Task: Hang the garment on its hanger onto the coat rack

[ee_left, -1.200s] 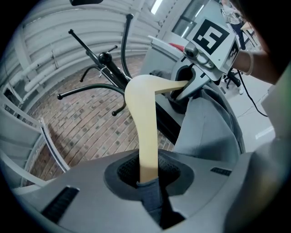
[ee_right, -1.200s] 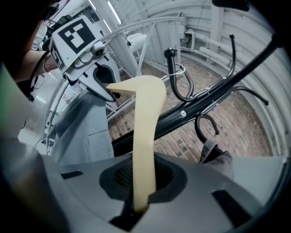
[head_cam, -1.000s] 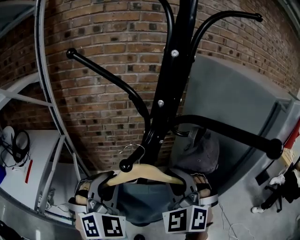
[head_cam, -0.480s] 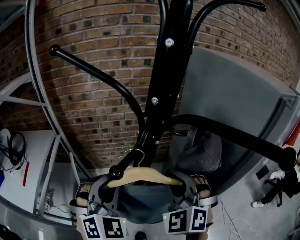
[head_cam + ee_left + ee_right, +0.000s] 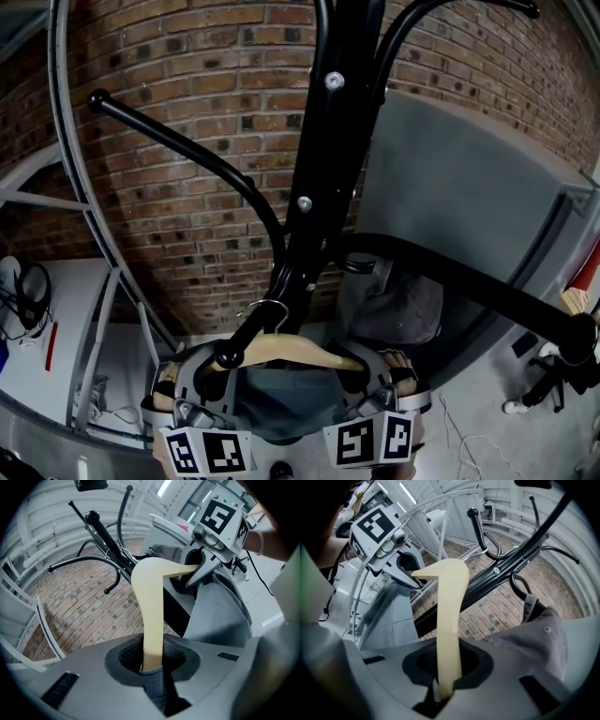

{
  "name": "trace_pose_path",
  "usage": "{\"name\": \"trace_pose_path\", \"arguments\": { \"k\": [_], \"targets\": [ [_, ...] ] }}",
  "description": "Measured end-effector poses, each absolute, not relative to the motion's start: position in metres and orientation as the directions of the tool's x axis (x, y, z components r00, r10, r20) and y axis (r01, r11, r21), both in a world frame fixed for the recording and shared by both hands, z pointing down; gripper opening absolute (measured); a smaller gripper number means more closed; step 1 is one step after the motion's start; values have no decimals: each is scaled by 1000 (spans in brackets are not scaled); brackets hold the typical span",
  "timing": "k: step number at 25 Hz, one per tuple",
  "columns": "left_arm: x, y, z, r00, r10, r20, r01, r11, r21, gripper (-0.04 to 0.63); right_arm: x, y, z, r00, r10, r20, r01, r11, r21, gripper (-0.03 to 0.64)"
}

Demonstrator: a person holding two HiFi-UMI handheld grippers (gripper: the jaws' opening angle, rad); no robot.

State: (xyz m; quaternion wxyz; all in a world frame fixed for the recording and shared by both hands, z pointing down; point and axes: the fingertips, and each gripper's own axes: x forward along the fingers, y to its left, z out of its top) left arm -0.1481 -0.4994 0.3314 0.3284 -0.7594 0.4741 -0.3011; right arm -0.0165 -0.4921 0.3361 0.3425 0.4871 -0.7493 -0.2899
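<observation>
Ideally the left claw [image 5: 216,372] and right claw [image 5: 362,367], clamped on the hanger [image 5: 292,349], lift its hook [image 5: 273,306] level over the coat rack peg [image 5: 246,336].

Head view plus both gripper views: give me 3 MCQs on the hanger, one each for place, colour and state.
1. Where do the left gripper and right gripper hold the wooden hanger?
A. One at each end
B. Both at the metal hook
C. Both on the same end

2. What colour is the coat rack?
A. White
B. Black
C. Red

3. What state are the right gripper's jaws in?
A. Wide apart, nothing between them
B. Closed on an arm of the hanger
C. Closed on a rack arm

Answers:
1 A: the head view shows a gripper at each end of the hanger, and each gripper view shows the other gripper at the far end.
2 B: the pole and its curved arms are black against the brick.
3 B: the right gripper view shows pale wood pinched between the pads.
</observation>
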Motion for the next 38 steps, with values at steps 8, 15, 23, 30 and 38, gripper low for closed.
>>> {"name": "trace_pose_path", "arguments": {
  "k": [8, 15, 23, 30, 38],
  "targets": [
    [-147, -494, 323, 388, -915, 105, -547, -320, -773, 78, -23, -487, 336, -333, -911, 244, -552, 398, 733, 46],
    [-144, -482, 316, 384, -919, 85, -554, -303, -776, 92, -27, -477, 330, -362, -902, 236, -548, 410, 729, 116],
    [-151, -459, 309, 329, -944, 35, -572, -229, -787, 98, -29, -449, 318, -396, -899, 185, -539, 391, 746, 153],
    [-156, -427, 302, 296, -955, 0, -593, -184, -784, 101, -21, -420, 312, -402, -903, 151, -546, 369, 752, 156],
    [-142, -374, 302, 281, -959, -20, -622, -166, -765, 101, -10, -376, 319, -436, -880, 187, -535, 421, 732, 123]
  ]
}}
